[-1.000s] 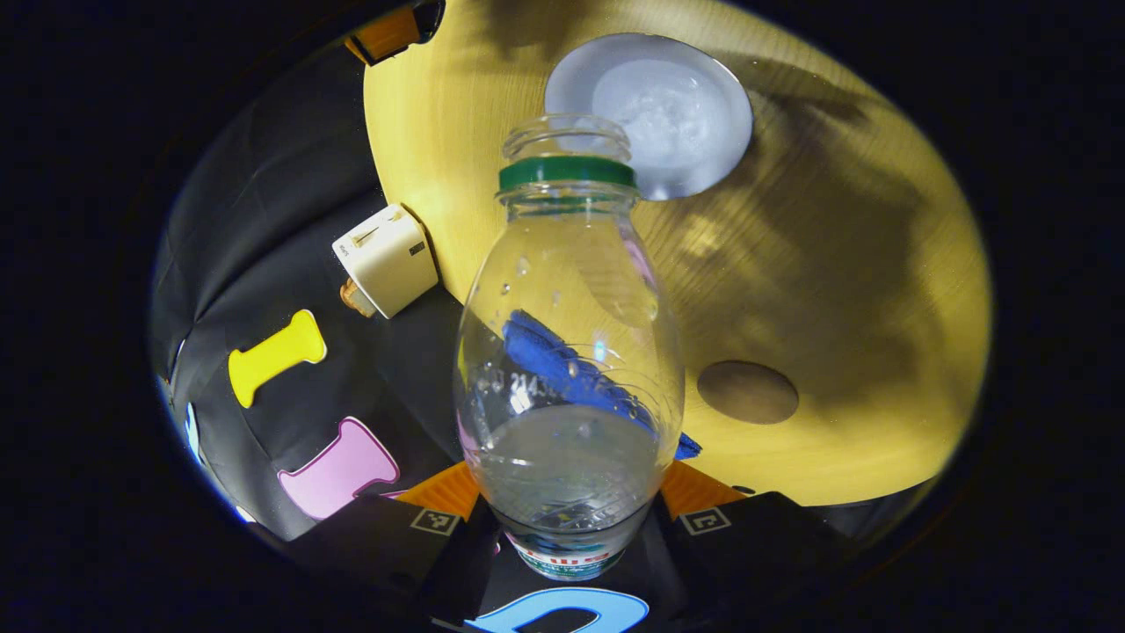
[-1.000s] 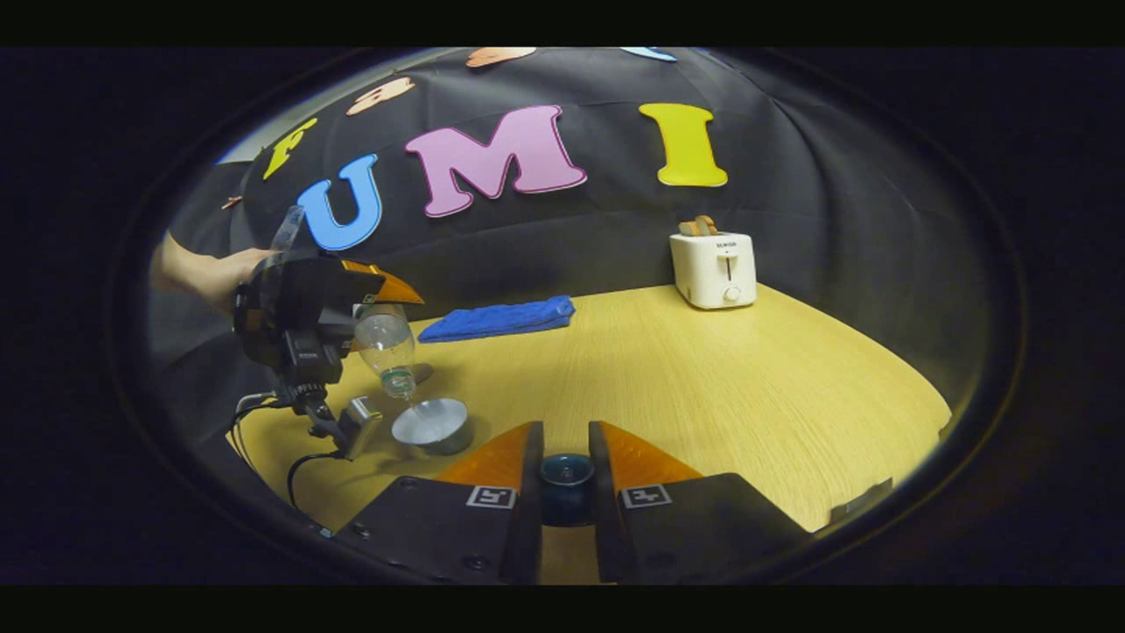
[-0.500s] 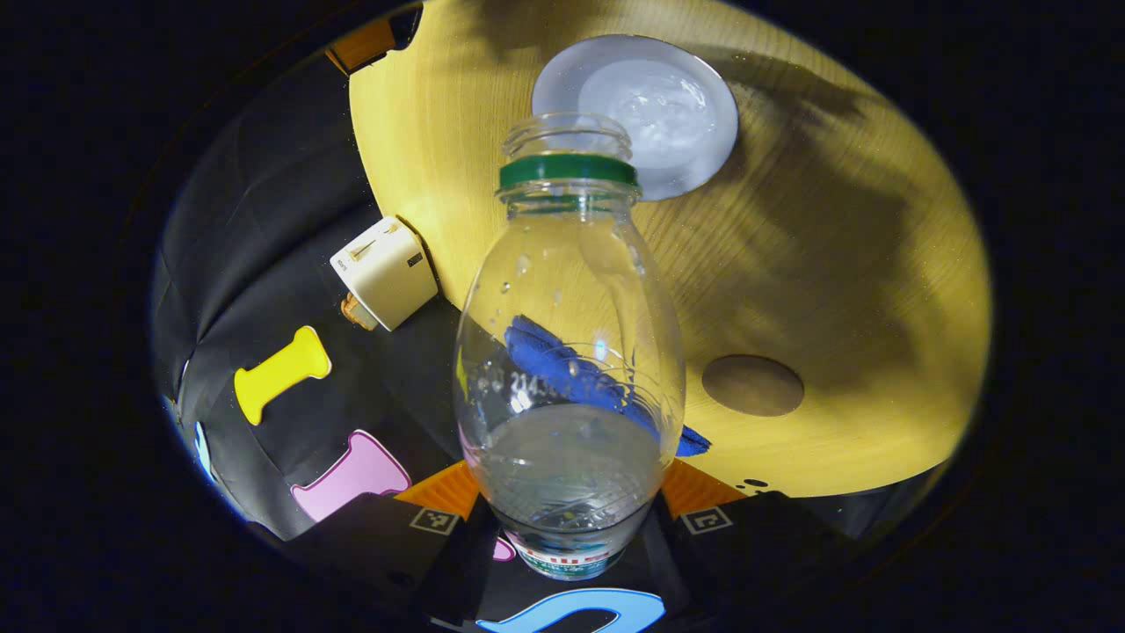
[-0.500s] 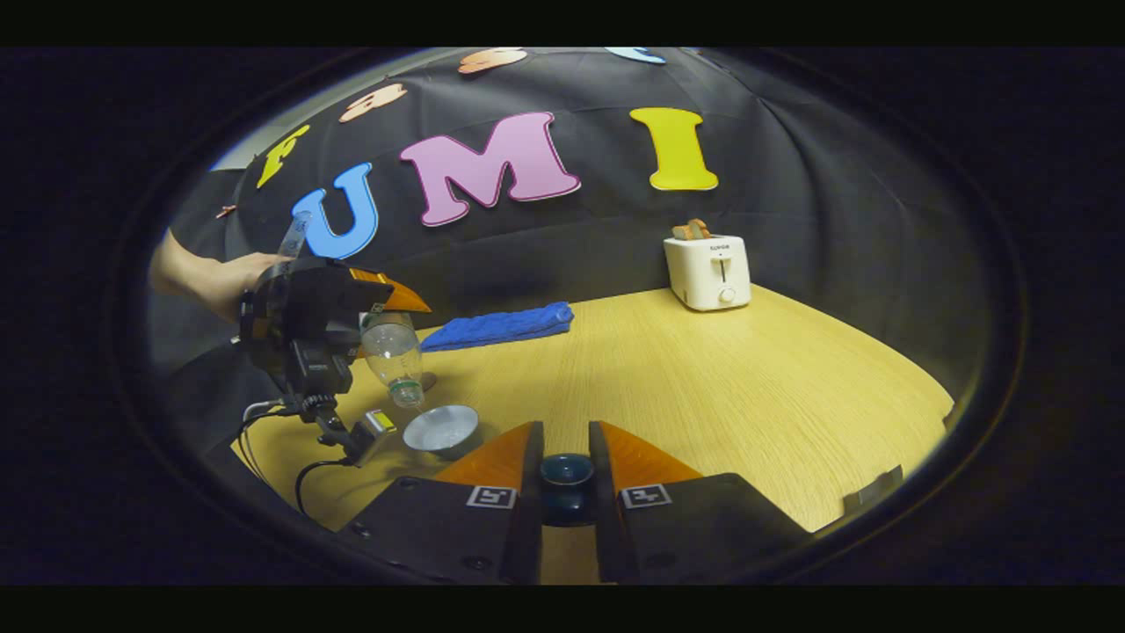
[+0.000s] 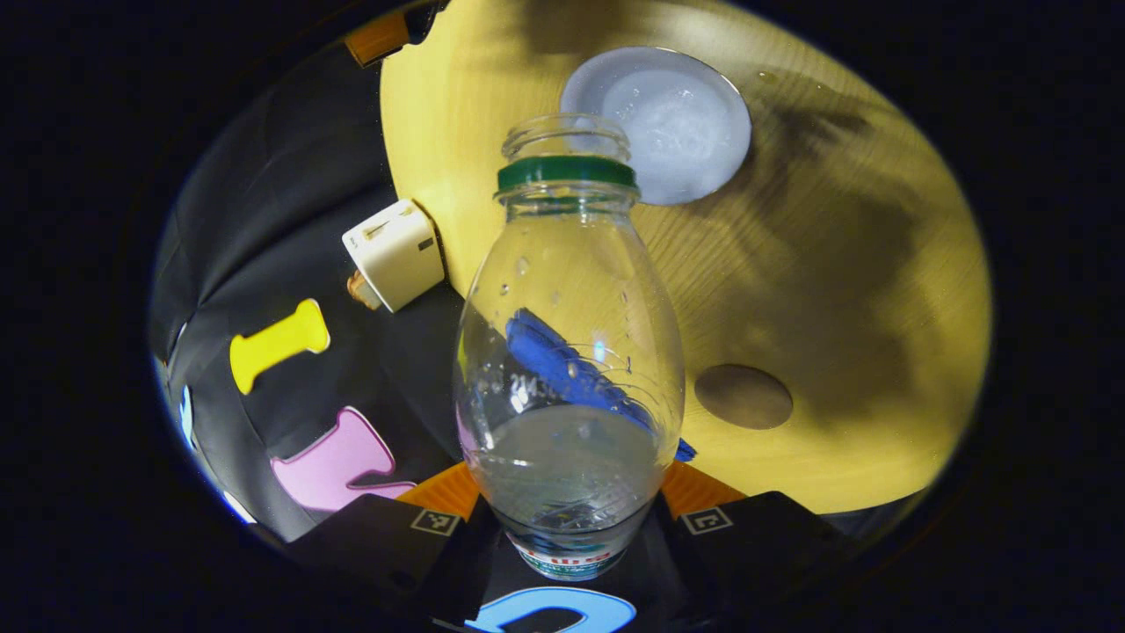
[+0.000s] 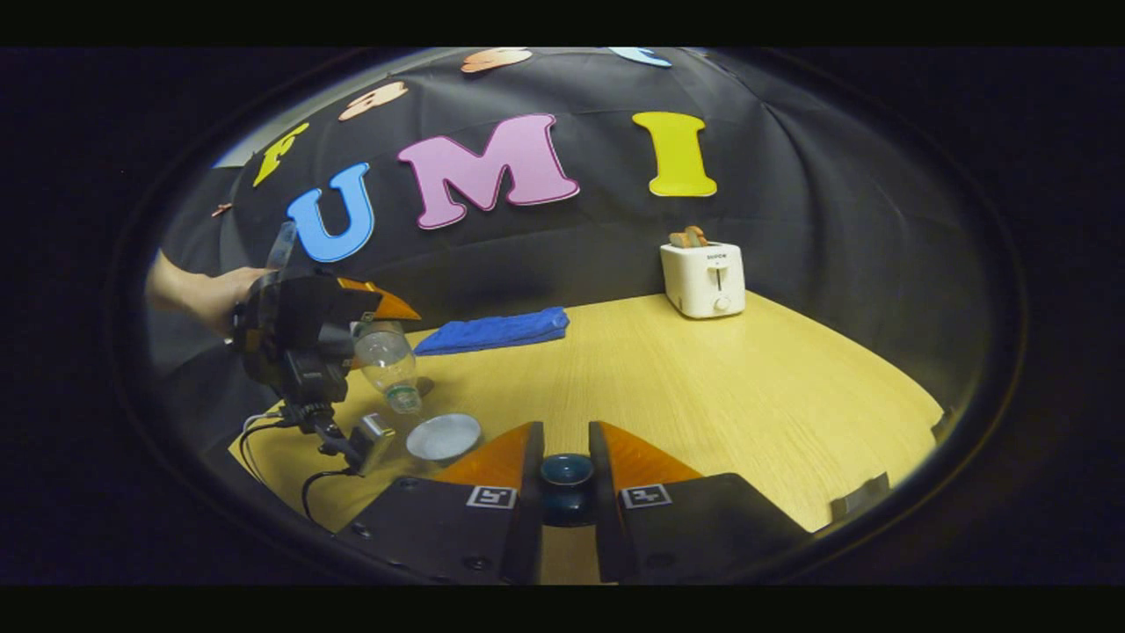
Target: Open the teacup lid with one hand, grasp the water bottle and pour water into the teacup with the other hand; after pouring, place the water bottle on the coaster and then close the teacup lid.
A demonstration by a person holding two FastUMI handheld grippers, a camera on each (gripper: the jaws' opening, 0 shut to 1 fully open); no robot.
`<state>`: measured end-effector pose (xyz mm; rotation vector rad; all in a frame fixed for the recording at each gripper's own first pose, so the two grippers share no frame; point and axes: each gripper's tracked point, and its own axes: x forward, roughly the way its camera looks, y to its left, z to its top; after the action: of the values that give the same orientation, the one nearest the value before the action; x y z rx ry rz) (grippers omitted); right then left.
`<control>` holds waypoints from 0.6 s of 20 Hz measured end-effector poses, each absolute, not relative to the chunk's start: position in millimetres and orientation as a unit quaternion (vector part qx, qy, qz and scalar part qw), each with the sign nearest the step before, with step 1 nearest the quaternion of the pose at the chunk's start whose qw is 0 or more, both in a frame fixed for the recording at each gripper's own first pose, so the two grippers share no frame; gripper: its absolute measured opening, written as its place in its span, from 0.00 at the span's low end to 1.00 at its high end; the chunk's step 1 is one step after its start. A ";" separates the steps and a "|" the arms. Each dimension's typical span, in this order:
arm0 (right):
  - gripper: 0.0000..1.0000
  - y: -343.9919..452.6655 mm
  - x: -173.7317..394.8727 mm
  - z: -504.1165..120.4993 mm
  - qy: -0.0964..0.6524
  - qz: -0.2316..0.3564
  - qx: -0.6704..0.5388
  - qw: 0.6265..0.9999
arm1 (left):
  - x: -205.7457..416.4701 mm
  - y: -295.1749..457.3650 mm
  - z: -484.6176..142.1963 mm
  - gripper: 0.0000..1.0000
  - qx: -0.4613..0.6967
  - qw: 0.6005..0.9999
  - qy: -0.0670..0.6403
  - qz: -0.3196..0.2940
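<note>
My left gripper (image 5: 569,497) is shut on the base of a clear water bottle (image 5: 569,352), which has a green neck ring and no cap. The bottle is tipped, its mouth pointing toward the teacup (image 5: 670,123) on the wooden table. The lidless cup has water in it. No stream shows at the mouth, and some water is left in the bottle. A round brown coaster (image 5: 743,396) lies nearby. In the right gripper view a hand holds that left gripper (image 6: 352,330) and bottle (image 6: 387,360) above the teacup (image 6: 444,436). My right gripper (image 6: 565,444) is shut on the dark teal teacup lid (image 6: 566,476).
A folded blue cloth (image 6: 492,330) lies near the back of the table (image 6: 703,387). A white toaster (image 6: 707,278) stands at the far right by the cloth wall. A small device on a cable (image 6: 369,438) hangs under the left gripper, beside the cup.
The bottle's mouth has drawn back slightly from the teacup, which looks a bit smaller in the left gripper view. The right gripper still grips the lid.
</note>
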<state>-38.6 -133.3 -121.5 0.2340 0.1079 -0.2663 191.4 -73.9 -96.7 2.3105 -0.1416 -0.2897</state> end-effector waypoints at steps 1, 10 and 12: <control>0.28 -135.1 -36.2 -115.3 0.053 -0.135 0.114 0.983 | 193.9 -70.8 -95.7 0.76 0.904 0.410 -0.050 -0.114; 0.28 -139.9 -11.9 -49.8 0.045 -0.136 0.054 0.988 | 182.7 -16.8 -103.2 0.76 0.603 0.787 -0.002 -0.131; 0.28 -127.8 -4.7 -46.4 0.047 -0.125 0.049 0.990 | 182.8 -7.5 -117.8 0.75 0.500 0.857 0.009 -0.126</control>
<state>-4.7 -127.8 -46.4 0.0992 0.0937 -0.2510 182.8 -7.5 -117.8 1.0511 0.0188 -0.2654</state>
